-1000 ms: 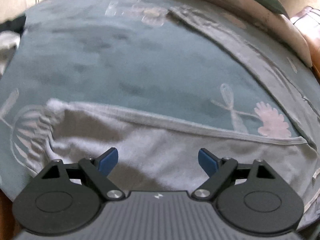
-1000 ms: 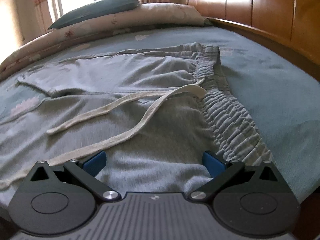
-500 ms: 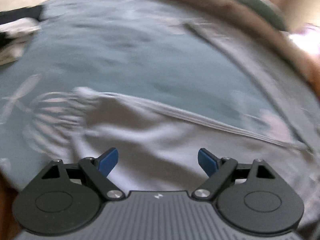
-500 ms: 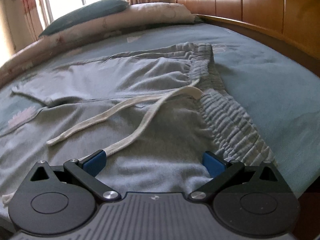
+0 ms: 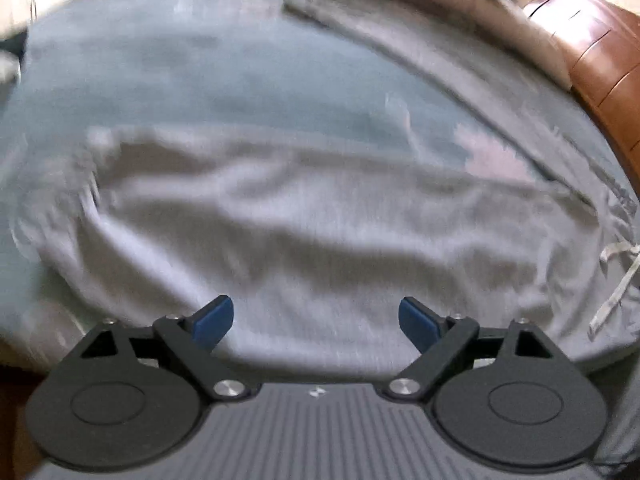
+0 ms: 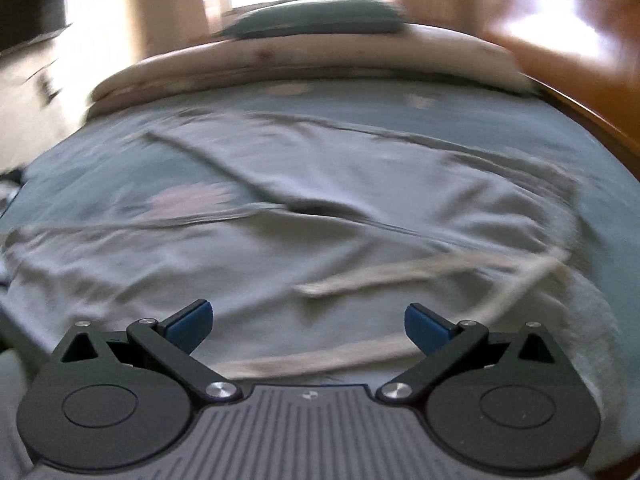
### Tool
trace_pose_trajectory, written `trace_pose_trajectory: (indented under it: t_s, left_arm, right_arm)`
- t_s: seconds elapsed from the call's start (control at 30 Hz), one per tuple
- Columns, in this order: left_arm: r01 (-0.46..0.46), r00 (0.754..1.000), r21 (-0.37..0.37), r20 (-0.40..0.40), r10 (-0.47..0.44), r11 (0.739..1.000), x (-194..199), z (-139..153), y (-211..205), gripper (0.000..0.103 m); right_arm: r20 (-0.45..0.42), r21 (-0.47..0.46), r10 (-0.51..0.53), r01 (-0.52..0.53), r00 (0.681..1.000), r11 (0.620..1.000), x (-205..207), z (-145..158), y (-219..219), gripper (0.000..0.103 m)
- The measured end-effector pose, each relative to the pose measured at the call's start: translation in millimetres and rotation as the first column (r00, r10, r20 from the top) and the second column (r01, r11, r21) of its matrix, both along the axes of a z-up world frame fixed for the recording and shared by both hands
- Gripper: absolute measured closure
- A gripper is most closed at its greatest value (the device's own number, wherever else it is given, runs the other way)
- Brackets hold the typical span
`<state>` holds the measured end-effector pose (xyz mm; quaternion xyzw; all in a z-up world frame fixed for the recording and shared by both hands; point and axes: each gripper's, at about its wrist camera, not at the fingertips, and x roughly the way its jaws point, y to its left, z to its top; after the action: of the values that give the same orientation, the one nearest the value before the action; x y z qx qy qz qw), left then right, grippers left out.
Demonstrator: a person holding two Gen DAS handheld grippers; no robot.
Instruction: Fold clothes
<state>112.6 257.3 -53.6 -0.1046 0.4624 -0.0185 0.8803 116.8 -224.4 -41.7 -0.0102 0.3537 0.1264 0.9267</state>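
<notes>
Grey trousers (image 6: pixel 360 216) lie spread flat on blue bedsheet (image 5: pixel 200 76), legs apart, drawstring (image 6: pixel 400 276) loose across near waist area. Left gripper (image 5: pixel 316 316) jaws wide, empty, above near leg. Right gripper (image 6: pixel 306 320) jaws wide, empty. Both views now motion-blurred; a second ago sharp. Right view has swung left off waistband toward crotch. Judgement: grippers repositioning, no fold visible.

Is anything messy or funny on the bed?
A little. The grey pants lie spread on the bed, wrinkled and not yet folded, and their pale drawstring trails loose across the fabric instead of being tucked in. Both pictures are blurry, so smaller flaws can't be told.
</notes>
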Motion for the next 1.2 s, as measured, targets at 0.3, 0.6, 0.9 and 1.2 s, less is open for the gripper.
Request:
trace_pose_trajectory:
  t_s: [0.3,0.6,0.9,1.2]
  left_arm:
    - [-0.111,0.992,-0.062,0.046,0.114,0.992,70,-10,31,0.013]
    - [-0.204,0.976,-0.035,0.072,0.206,0.978,100,-35,55,0.013]
    - [0.018,0.995,0.001,0.101,-0.017,1.000,51,-6,-14,0.013]
    - [0.136,0.989,0.062,0.043,-0.138,0.989,2,-30,-59,0.013]
  right_arm:
    - [-0.100,0.023,0.203,-0.201,0.974,0.979,19,-14,92,0.000]
    - [-0.120,0.020,0.224,-0.223,0.967,0.975,11,-17,105,0.000]
    - [-0.136,-0.045,0.194,-0.201,0.972,0.979,15,-33,111,0.000]
    - [-0.142,-0.086,0.176,-0.189,0.974,0.978,13,-48,117,0.000]
